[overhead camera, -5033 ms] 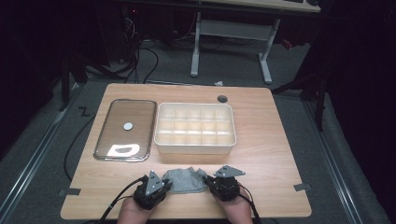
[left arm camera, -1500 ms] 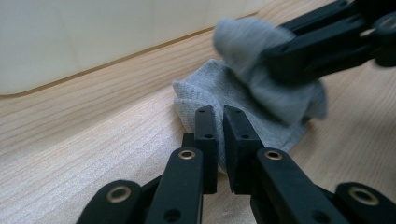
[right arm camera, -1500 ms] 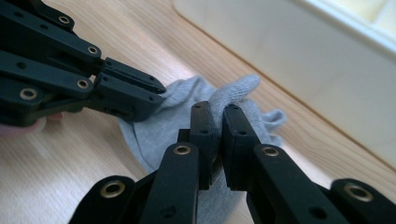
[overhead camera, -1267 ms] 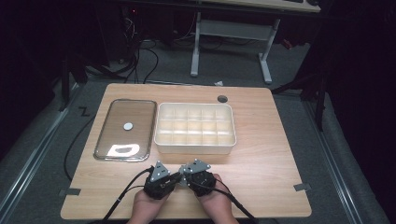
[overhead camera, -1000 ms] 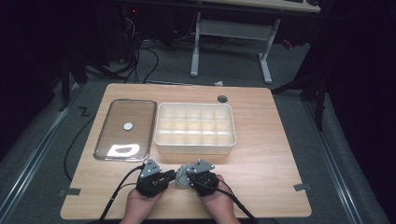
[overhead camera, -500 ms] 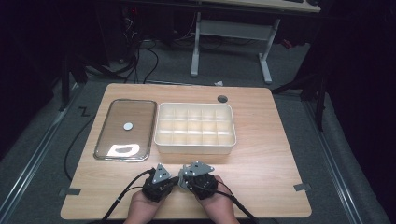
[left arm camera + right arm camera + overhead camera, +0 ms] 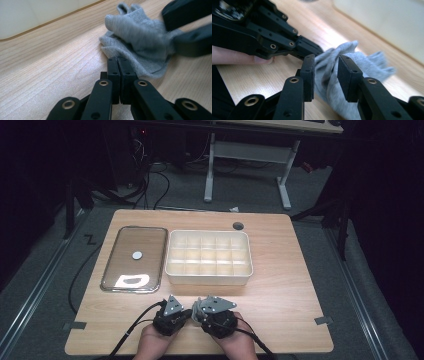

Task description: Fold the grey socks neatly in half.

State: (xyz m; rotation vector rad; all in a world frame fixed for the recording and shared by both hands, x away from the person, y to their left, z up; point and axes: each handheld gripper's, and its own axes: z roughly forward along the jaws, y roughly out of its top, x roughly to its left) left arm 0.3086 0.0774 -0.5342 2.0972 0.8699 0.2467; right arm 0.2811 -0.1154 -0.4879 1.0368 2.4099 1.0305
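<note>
Grey knit cloth (image 7: 342, 75) sits bunched between the two grippers near the middle of the tabletop's near edge. The right gripper (image 7: 325, 75) has its jaws parted a moderate way, one on each side of a raised fold of the cloth; whether the pads already press the fabric cannot be told, though a gap shows beside the fold. The left gripper (image 7: 119, 75) has its jaws closed flat together, tips at the cloth's near hem; they seem to pinch that hem, but the closed tips hide the contact itself.

From the left gripper view the cloth spreads ahead and to the right of the jaws, toward the other tool, whose black jaws cross the upper right of that view. From the right gripper view the cloth lies straight ahead and trails rightward, with the left tool just beyond it on the left. The bundle has no clear long axis; it is a rumpled heap. Both hands are about equally near it.

Beyond them, toward the tabletop's far half, stand a white divided tray (image 7: 209, 277) and, left of it, a clear lid (image 7: 135, 257), both well apart from the cloth.
</note>
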